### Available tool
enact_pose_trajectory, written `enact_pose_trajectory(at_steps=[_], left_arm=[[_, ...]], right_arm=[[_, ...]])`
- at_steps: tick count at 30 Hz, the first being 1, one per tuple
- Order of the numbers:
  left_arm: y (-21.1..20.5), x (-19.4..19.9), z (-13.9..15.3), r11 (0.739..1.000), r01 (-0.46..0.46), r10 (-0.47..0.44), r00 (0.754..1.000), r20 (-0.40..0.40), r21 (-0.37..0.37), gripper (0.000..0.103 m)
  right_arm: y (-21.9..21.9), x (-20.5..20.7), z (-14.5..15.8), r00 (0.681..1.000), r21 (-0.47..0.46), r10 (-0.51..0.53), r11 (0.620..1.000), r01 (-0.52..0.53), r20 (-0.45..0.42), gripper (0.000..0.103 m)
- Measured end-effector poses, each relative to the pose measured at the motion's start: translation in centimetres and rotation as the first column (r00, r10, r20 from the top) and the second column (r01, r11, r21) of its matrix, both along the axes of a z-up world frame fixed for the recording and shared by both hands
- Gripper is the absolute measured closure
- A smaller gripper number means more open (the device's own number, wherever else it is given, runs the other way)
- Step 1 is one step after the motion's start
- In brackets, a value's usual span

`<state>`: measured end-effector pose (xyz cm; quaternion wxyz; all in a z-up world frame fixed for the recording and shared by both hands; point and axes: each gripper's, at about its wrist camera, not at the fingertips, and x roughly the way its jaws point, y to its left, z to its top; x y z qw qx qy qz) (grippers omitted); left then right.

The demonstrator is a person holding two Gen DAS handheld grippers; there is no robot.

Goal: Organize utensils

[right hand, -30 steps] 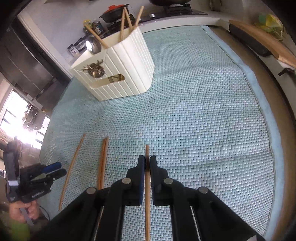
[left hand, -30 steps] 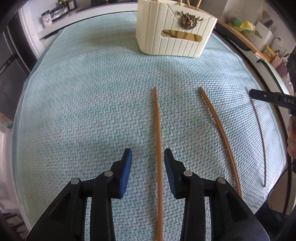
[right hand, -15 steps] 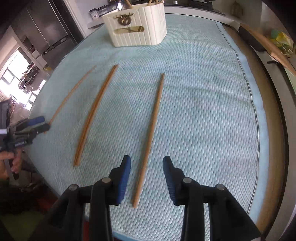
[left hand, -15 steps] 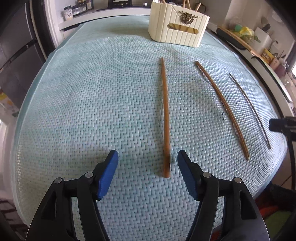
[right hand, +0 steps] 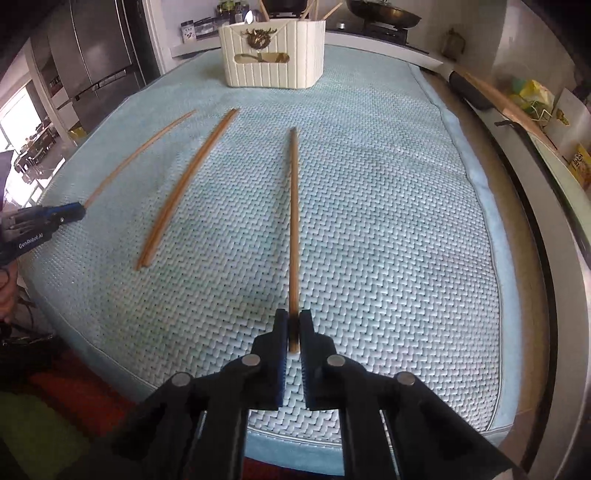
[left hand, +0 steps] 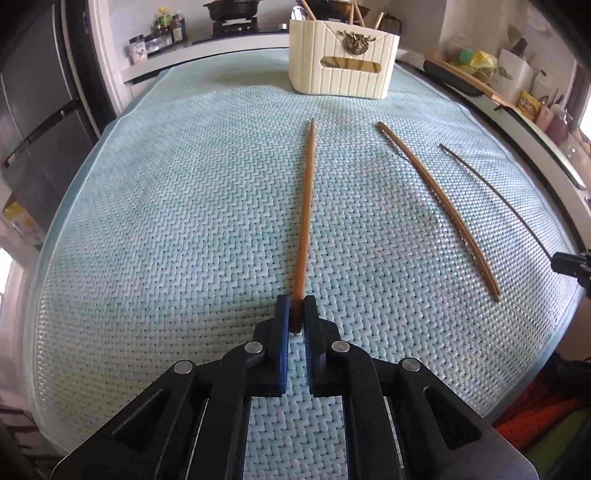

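Several wooden chopsticks lie lengthwise on a teal woven mat. My left gripper is shut on the near end of the leftmost chopstick, which still rests on the mat. My right gripper is shut on the near end of the rightmost chopstick. A pair of chopsticks lies side by side between them. The cream ribbed utensil holder stands at the far end with chopsticks and a spoon in it. Each gripper shows at the edge of the other's view.
The mat's near edge runs just below my right gripper. A stove with pans and jars line the counter behind the holder. A wooden board and packets lie along the right side, a fridge at the left.
Both grippers drew back along their chopsticks to the near ends. Each opened on the way and has shut again on its chopstick's end.
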<state>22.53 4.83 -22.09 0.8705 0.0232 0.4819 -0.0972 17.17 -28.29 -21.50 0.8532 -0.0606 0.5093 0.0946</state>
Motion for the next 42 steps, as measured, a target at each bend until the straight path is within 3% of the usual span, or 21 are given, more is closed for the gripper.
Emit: enact_pose_trajectory(at_steps=[6, 15, 23, 33, 42], left_arm=[[1.8, -0.4, 2.5, 0.993, -0.064, 0.071, 0.995, 0.073, -0.104, 0.098], [3.4, -0.1, 7.8, 0.983, -0.106, 0.137, 0.968, 0.209, -0.151, 0.098], [4.5, 1.0, 12.8, 0.975, -0.081, 0.143, 0.941, 0.306, -0.208, 0.099], [5.6, 2.8, 15.8, 0.958, -0.048, 0.141, 0.937, 0.319, -0.283, 0.099], [4.5, 3.1, 18.6, 0.960, -0.002, 0.102, 0.934, 0.343, -0.280, 0.099]], right_arm=[[-0.6, -1.2, 4.6, 0.993, 0.030, -0.019, 0.999, 0.015, 0.120, 0.097], [-1.5, 0.2, 9.7, 0.963, 0.072, -0.054, 0.997, 0.036, 0.264, 0.097], [-2.1, 2.1, 12.3, 0.932, 0.122, -0.085, 0.992, 0.044, 0.353, 0.097], [-2.4, 3.3, 14.7, 0.904, 0.151, -0.088, 0.988, 0.026, 0.418, 0.097], [-3.1, 4.0, 16.2, 0.895, 0.184, -0.088, 0.983, 0.006, 0.438, 0.097]])
